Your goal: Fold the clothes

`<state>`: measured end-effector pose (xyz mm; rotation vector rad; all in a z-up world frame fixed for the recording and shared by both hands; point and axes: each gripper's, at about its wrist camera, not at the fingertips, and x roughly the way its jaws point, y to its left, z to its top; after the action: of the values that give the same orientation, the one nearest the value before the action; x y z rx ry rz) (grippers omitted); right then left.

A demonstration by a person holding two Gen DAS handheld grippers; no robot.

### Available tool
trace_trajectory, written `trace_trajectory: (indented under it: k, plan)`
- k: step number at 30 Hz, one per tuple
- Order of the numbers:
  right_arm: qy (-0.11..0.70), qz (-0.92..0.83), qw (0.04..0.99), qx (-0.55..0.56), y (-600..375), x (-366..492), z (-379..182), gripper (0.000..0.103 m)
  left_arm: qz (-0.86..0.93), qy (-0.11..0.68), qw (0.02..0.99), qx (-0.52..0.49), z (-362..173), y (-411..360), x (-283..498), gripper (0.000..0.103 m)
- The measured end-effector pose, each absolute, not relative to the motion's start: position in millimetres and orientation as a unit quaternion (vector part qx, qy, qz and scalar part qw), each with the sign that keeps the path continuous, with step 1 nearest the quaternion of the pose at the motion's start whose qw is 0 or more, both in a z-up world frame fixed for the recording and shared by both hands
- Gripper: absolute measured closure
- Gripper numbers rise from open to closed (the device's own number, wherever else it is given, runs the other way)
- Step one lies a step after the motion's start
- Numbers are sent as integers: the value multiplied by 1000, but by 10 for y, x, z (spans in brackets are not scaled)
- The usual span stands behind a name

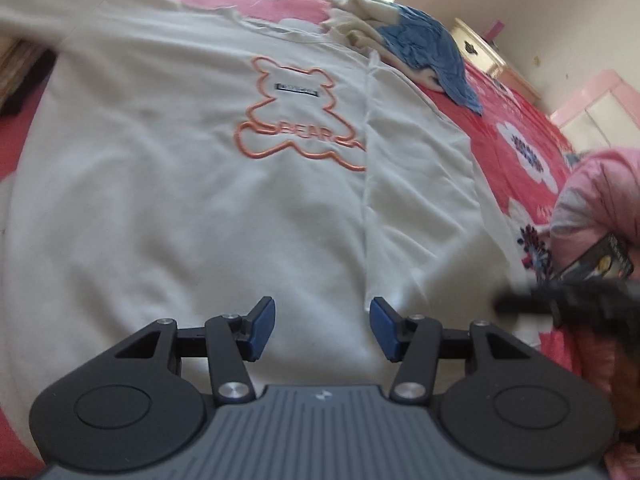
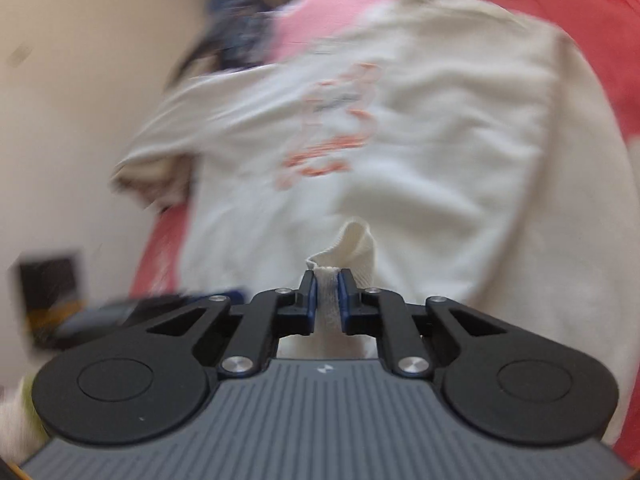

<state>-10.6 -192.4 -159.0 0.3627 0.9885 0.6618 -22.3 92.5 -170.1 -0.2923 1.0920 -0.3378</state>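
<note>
A cream sweatshirt (image 1: 192,184) with an orange bear outline and the word BEAR lies spread on the bed, its right side folded over the front along a vertical edge. My left gripper (image 1: 322,326) hovers open just above its lower part, with nothing between the blue pads. In the right wrist view, which is blurred, the same sweatshirt (image 2: 440,152) fills the middle. My right gripper (image 2: 327,300) is shut on a ribbed edge of the cream fabric, which bunches up in front of the fingertips.
The red floral bedspread (image 1: 520,128) lies under the sweatshirt. A pile of cream and blue clothes (image 1: 416,48) sits at the far end. A person's pink sleeve (image 1: 600,200) and the other gripper's dark body (image 1: 580,304) are at the right. A cream cabinet (image 1: 484,52) stands by the wall.
</note>
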Motion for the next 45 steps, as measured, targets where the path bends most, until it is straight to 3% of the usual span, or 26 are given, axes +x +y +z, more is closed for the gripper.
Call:
trace_trajectory:
  k: [5,8,10,13,16,18,21,31,36,45]
  plan:
    - [524,414,742,-57,-1355,-709,-1550,87,-165,514,825,-168,-1744,1027,-234,50]
    - [555,404,723,-80,-1324,-876,-1620,78,-200,516,818,-160,-1766,934,-281,49]
    - [565,358,743,-31,-1482,-803,-1622,72,-225,523,808,-150,-1813,825,-327,49]
    - [571,246,769,147,-1986,-581,-1684,59,-246,530,802,-125,-1882,647,-395,49]
    - [562,147,754,306,-2418,-439,-1876,59,-256,524,808,-83,-1914,481,-448,49]
    - [554,109,750,346,-2527,-397,-1960,59,-261,519,812,-52,-1911,405,-494,49]
    - [540,90,755,360,-2579,-336,-1975,59,-267,514,814,-27,-1873,374,-578,49]
    - [461,72,792,393,-2973,232,-1951,58,-256,519,810,-90,-1806,385,-290,49]
    - [415,43,793,443,-3367,832,-2094,51,-236,510,822,-94,-1825,291,5,49]
    - [407,31,794,451,-3518,1499,-2334,49,-211,447,854,-162,-1789,85,1682,49]
